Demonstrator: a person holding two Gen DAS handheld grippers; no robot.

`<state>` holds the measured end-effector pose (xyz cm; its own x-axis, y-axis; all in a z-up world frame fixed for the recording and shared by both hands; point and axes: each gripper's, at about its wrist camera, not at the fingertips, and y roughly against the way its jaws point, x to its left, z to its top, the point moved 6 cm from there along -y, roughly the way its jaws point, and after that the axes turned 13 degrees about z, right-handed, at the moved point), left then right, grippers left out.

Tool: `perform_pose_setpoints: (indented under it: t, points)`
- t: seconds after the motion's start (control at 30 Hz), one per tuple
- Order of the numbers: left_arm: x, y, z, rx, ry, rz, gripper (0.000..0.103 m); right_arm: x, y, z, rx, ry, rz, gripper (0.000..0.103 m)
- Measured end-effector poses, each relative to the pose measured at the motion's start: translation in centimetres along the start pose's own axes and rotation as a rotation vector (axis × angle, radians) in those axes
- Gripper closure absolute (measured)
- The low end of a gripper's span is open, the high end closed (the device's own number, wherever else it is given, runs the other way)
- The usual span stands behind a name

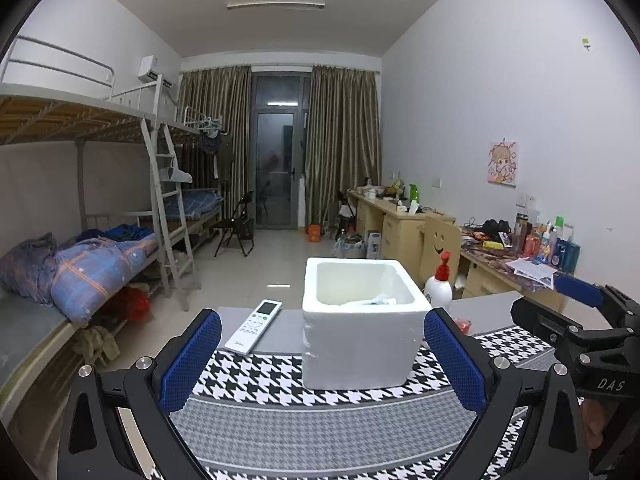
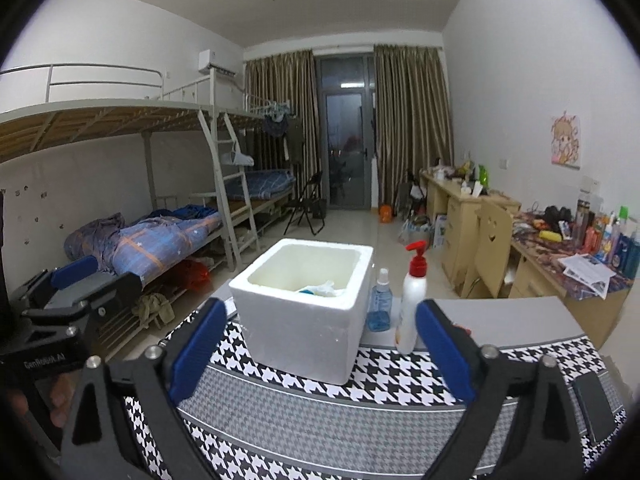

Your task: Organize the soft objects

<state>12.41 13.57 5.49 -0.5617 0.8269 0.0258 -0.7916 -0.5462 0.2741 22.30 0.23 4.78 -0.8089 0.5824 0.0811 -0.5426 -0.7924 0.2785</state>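
Left gripper (image 1: pixel 322 356), right gripper (image 2: pixel 322 344): both gaping, empty; foam box (image 1: pixel 360 344) ahead.

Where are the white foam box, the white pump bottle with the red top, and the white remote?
White foam box (image 1: pixel 360 344), left wrist view, front wall.
White pump bottle (image 2: pixel 412 304), right wrist view, body.
White remote (image 1: pixel 254 326), left wrist view, keypad.
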Motion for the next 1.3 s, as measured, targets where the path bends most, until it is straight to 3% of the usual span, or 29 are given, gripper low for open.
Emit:
perform_pose_setpoints:
  t: [0.2, 0.37, 0.53, 0.7, 0.93, 1.3]
  points:
    - [-0.8, 2.1, -1.2, -0.026, 0.005, 0.0, 0.001, 0.6, 2.1, -0.9, -0.025, -0.007, 0.022, 0.0]
    - [-1.1, 3.8, -1.9, -0.055, 0.005, 0.001, 0.001, 1.2, 3.7, -1.5, -0.058, 0.044, -0.03, 0.0]
    - [-0.8, 4.4, -2.6, -0.059, 0.016, 0.0, 0.001, 1.5, 4.5, -2.7, -0.049, 0.035, 0.007, 0.0]
    - [-0.4, 5.3, -2.9, -0.105, 0.035, 0.019, 0.001, 1.6, 5.7, -3.8, -0.082, 0.058, -0.016, 0.0]
    - [-0.4, 5.2, -3.9, -0.095, 0.047, 0.028, 0.001, 1.6, 7.3, -5.0, -0.141, 0.06, -0.029, 0.0]
    - [-1.7, 5.5, -5.6, -0.078, 0.025, 0.026, 0.001, 0.8, 7.2, -7.2, -0.107, 0.049, -0.054, 0.0]
